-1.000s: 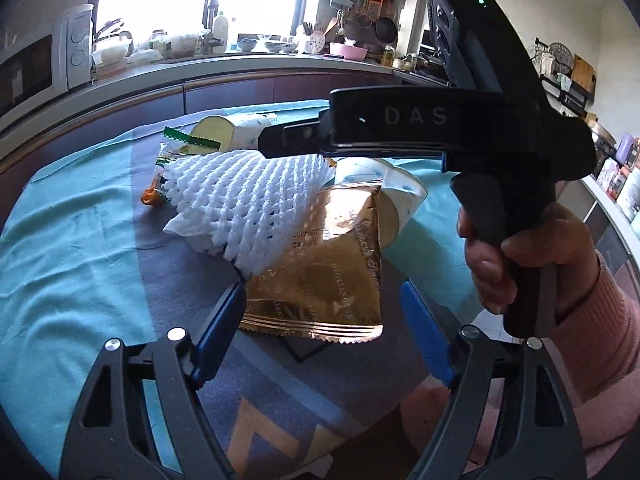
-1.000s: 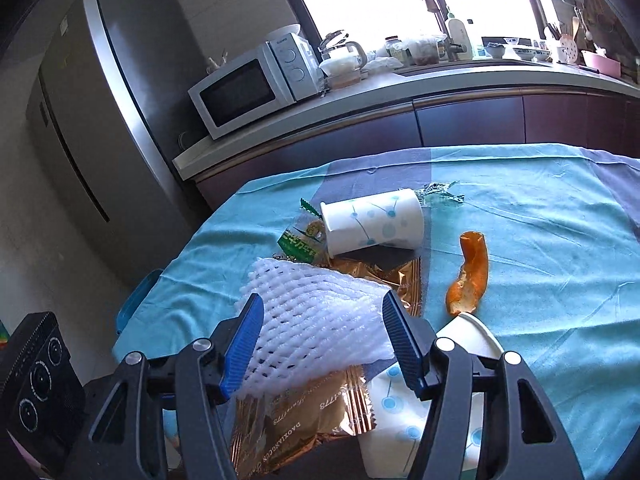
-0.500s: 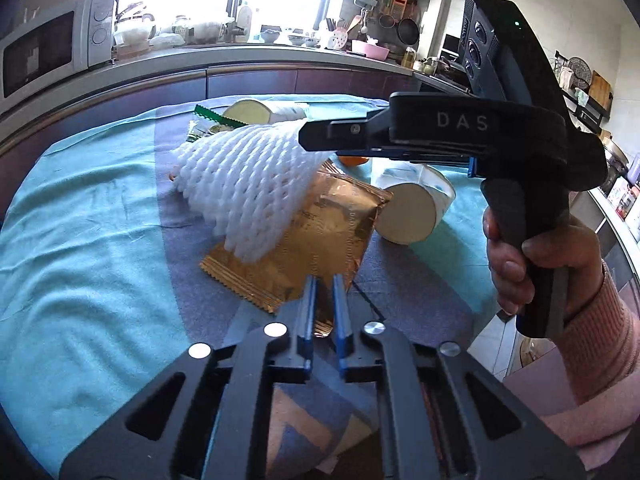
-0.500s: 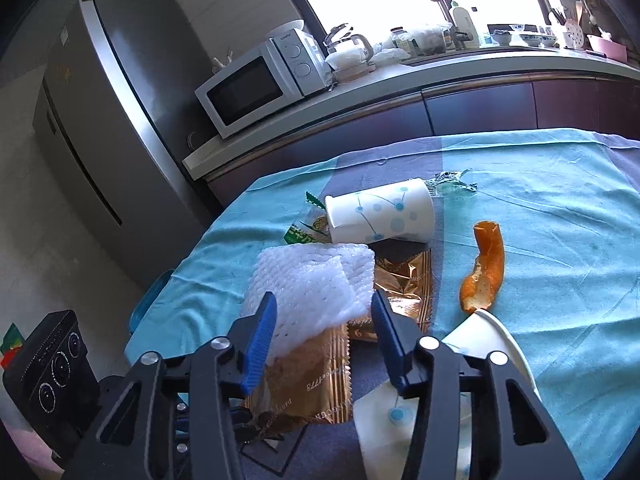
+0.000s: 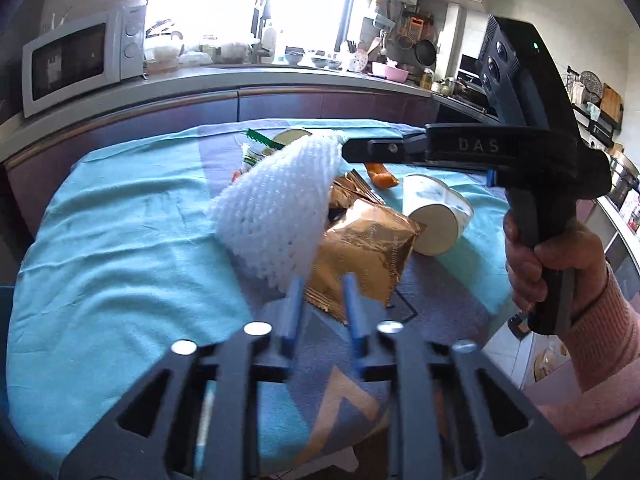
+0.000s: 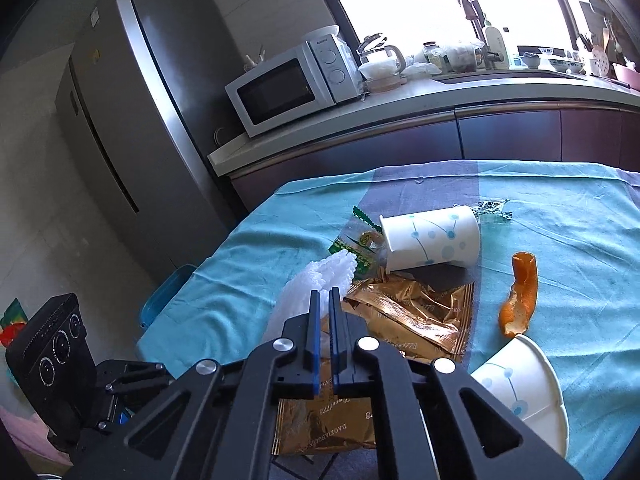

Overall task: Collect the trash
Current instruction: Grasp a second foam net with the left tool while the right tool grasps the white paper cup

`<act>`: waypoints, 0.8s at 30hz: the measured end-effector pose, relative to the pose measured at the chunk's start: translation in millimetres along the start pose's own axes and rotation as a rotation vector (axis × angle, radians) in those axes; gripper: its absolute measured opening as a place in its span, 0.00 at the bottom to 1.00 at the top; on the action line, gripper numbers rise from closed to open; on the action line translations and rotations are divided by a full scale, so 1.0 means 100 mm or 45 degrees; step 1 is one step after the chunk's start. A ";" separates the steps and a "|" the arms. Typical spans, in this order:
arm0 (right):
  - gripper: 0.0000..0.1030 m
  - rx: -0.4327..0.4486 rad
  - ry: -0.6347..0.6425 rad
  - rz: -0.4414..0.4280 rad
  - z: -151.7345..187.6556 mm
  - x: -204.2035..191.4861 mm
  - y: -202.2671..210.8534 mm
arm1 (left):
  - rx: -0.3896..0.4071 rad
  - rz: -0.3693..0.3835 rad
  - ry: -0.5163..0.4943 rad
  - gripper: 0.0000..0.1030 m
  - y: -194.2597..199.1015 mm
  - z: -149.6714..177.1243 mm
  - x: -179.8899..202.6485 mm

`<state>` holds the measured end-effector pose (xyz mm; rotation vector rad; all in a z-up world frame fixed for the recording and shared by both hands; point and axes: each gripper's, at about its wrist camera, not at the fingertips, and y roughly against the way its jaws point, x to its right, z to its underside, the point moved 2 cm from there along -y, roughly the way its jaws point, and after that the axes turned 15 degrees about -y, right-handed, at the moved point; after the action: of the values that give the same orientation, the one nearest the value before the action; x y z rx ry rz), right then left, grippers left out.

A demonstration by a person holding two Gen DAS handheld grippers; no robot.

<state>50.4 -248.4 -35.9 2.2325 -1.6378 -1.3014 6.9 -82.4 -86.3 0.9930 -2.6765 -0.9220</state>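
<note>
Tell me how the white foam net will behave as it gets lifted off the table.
The foam net hangs from the right claw pinched at one corner, so it likely weighs very little. It droops and bulges, so expect it floppy and squashy. Its open mesh may snag the gold wrapper beneath.

Two paper cups point(image 6: 430, 240) point(image 6: 520, 392), two gold wrappers point(image 6: 408, 312) point(image 6: 324, 424) — one foam net point(image 5: 276, 216), one orange peel point(image 6: 520, 296).
</note>
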 end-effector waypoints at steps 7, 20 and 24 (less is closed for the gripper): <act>0.05 -0.005 -0.042 -0.012 0.02 0.08 0.05 | 0.006 -0.103 -0.049 0.55 -0.10 -0.12 -0.02; 0.47 0.149 -0.095 0.185 0.01 0.44 0.50 | -0.064 -0.099 0.024 0.11 -0.35 -0.20 -0.16; 0.55 0.154 -0.138 0.269 0.06 0.66 0.62 | -0.037 -0.101 0.053 0.11 -0.28 -0.22 -0.23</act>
<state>4.5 -326.2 -46.4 2.0122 -1.9783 -1.3217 47.3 -95.3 -84.0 1.1068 -2.5986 -0.9416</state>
